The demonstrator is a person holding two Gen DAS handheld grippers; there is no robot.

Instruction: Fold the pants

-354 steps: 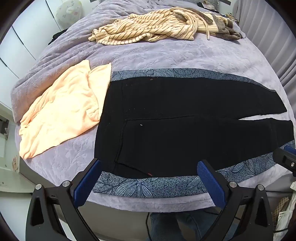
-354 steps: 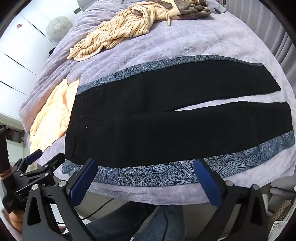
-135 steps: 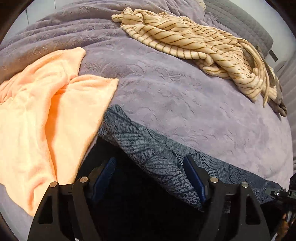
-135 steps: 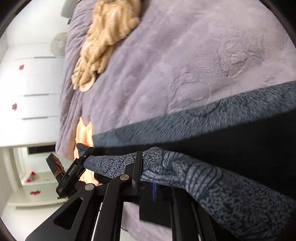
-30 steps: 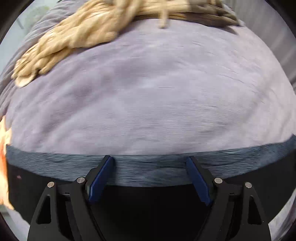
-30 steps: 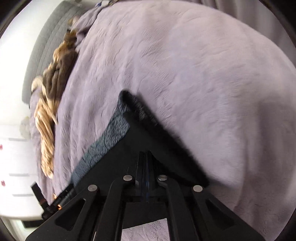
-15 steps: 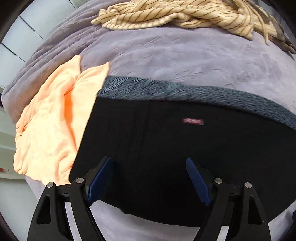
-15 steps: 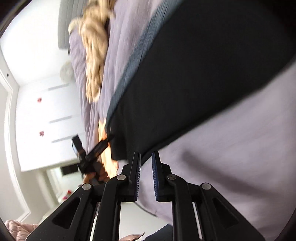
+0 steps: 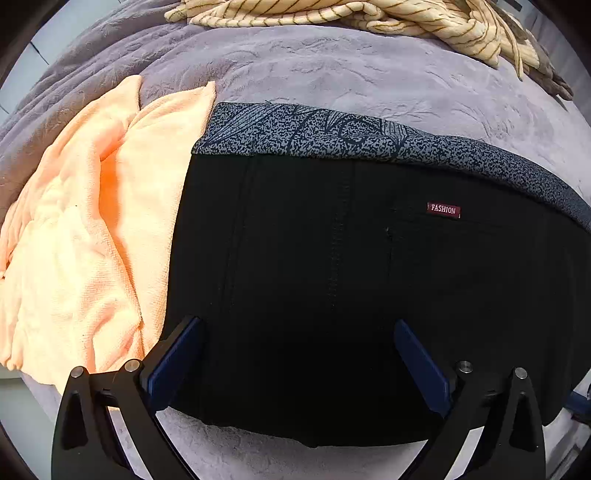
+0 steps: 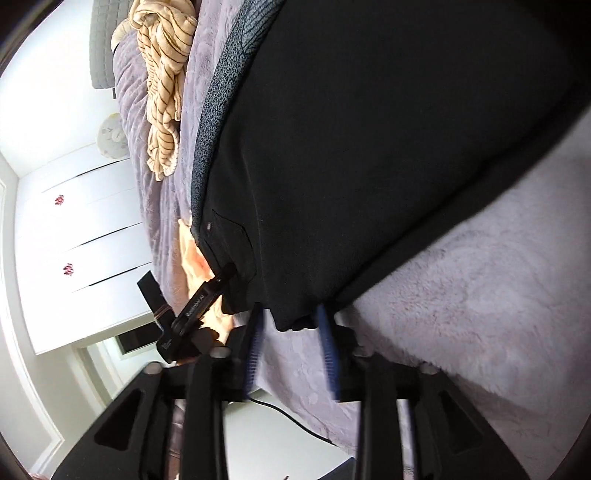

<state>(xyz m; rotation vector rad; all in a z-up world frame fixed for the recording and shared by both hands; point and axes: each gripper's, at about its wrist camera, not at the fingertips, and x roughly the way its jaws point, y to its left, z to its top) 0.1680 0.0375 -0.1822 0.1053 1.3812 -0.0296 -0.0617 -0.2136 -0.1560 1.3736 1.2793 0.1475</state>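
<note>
Lying flat on the purple blanket (image 9: 369,74), the black pants (image 9: 332,277) show a patterned grey-blue side stripe (image 9: 332,129) along their far edge and a small red label (image 9: 443,209). The left gripper (image 9: 295,354) hovers over them, fingers spread wide. The right gripper (image 10: 291,339) is parted at the pants' near edge, gripping nothing. An orange towel (image 9: 74,240) touches the waist end; a striped garment (image 9: 332,14) lies beyond.

Matt black cloth pants (image 9: 332,258), plush blanket (image 9: 332,66)
</note>
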